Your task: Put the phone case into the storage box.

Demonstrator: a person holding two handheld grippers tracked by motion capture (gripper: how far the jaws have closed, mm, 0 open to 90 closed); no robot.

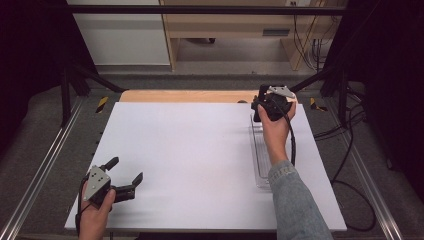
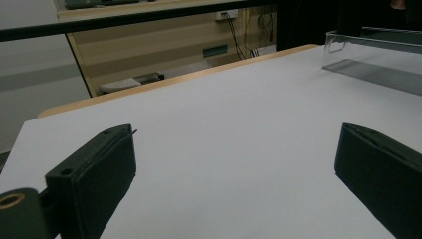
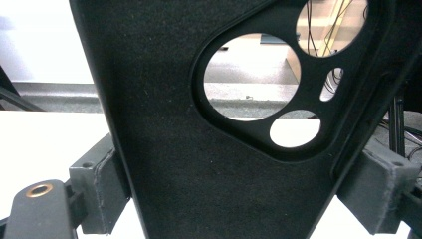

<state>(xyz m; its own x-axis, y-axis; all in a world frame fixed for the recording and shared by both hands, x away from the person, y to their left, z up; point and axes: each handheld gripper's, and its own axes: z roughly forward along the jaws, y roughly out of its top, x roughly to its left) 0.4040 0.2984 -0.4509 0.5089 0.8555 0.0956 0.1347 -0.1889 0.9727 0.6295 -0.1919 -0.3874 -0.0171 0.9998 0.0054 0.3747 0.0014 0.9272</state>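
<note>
- While the white table lay under a dark frame, the right gripper was at its far right edge, its jaws closed on a black phone case held upright, camera cut-outs at the top.
- Just below that hand, a clear plastic tray rested on the table's right side.
- At the near left corner, the left gripper sat low with its jaws spread wide, holding nothing.
- Beyond the table, a grey carpet, a pale wooden bench and hanging cables filled the room.
</note>
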